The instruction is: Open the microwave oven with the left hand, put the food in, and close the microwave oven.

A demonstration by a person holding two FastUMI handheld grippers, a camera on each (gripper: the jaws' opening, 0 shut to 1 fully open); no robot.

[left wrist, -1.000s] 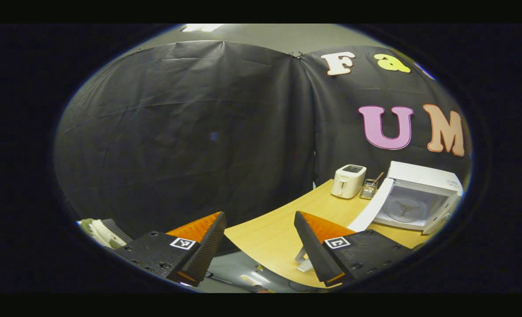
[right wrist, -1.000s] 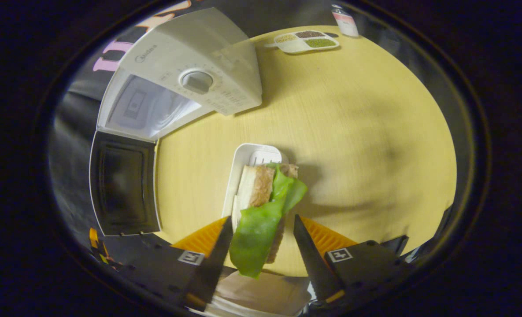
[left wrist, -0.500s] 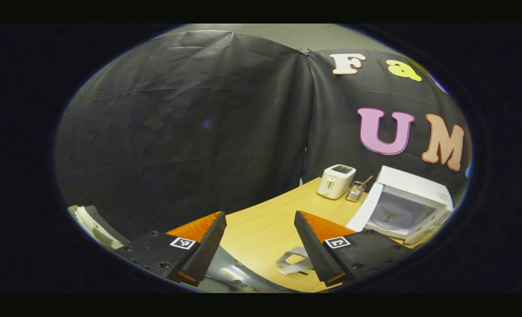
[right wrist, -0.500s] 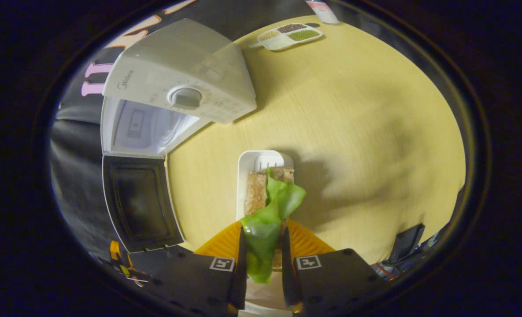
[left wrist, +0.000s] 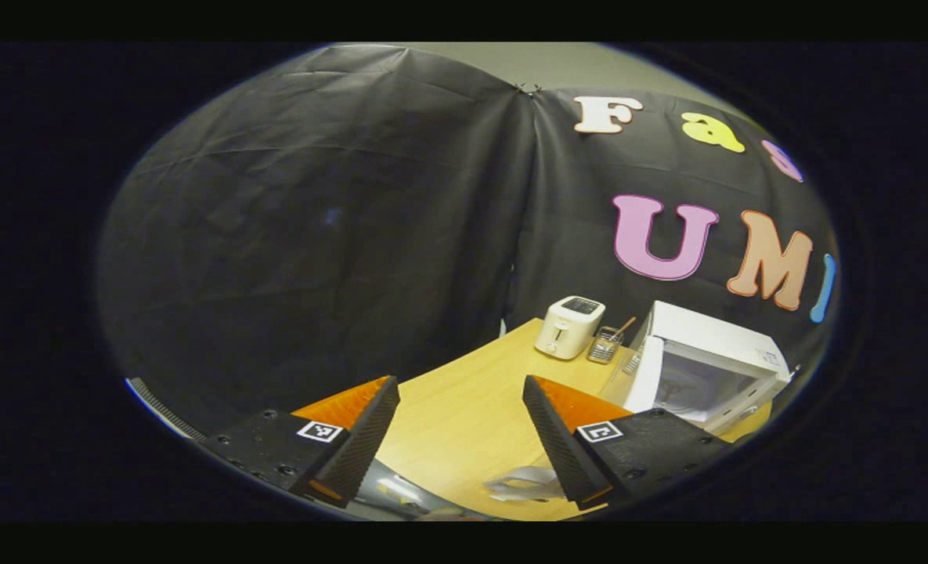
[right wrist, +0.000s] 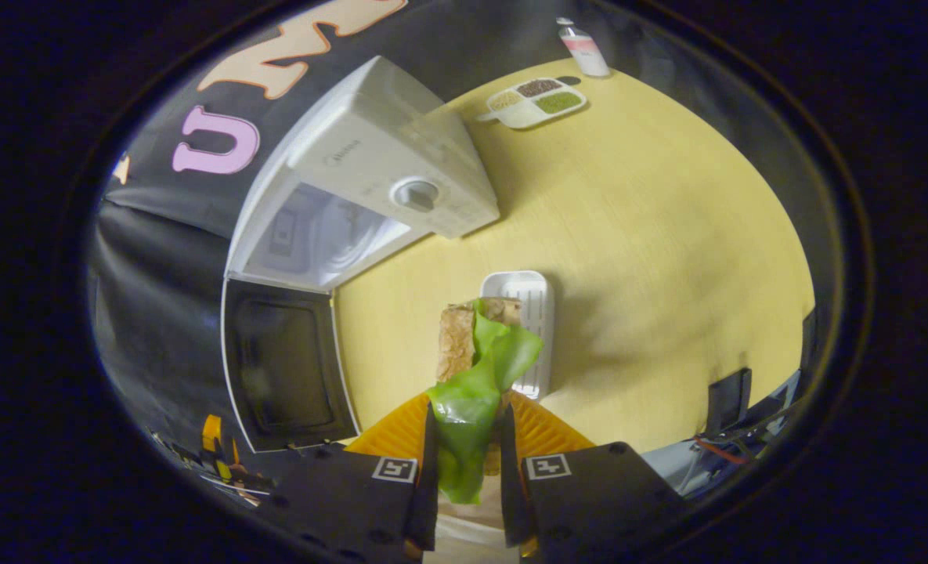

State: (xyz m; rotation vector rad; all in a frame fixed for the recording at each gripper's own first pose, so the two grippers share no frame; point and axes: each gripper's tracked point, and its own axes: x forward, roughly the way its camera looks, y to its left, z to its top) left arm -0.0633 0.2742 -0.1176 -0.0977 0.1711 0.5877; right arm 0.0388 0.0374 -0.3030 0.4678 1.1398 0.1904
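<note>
A white microwave oven stands on the wooden table with its door swung wide open, the cavity lit and bare. My right gripper is shut on a sandwich with a green lettuce leaf hanging out, held above the table to the left of a white tray. The left gripper view has the same microwave at the far right. My left gripper hangs open with nothing between its fingers, well back from the oven.
A white toaster and a small wire holder stand by the booth wall left of the microwave. A divided dish of grains and a bottle sit at the table's far side. A white folded object lies near the table edge.
My right gripper closed on the sandwich and lifted it off the white tray, shifting left toward the open oven. The left gripper swung left, away from the microwave.
</note>
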